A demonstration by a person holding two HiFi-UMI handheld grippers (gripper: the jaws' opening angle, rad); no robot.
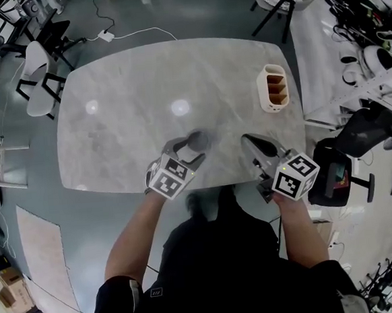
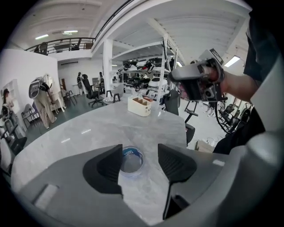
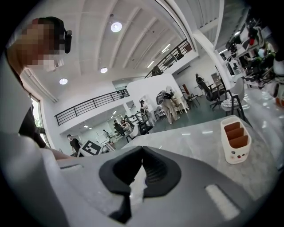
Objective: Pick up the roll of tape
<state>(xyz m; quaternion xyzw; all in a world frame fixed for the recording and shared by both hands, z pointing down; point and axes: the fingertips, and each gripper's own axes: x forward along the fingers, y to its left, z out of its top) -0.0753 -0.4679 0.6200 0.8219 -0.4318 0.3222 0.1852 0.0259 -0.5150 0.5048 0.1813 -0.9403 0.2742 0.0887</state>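
A cream three-slot holder stood at two o'clock on the grey marbled worktop; a white chair sat on the floor at ten o'clock.

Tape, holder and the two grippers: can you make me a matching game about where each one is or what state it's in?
Things:
1. tape
2. holder
3. left gripper
4. right gripper

Places or states:
A. shut, holding nothing
B. lying flat on the table, between two jaws
C. open, jaws on either side of a roll
D. standing near the table's far right edge

Pairs: 1-B, 2-D, 3-C, 4-A
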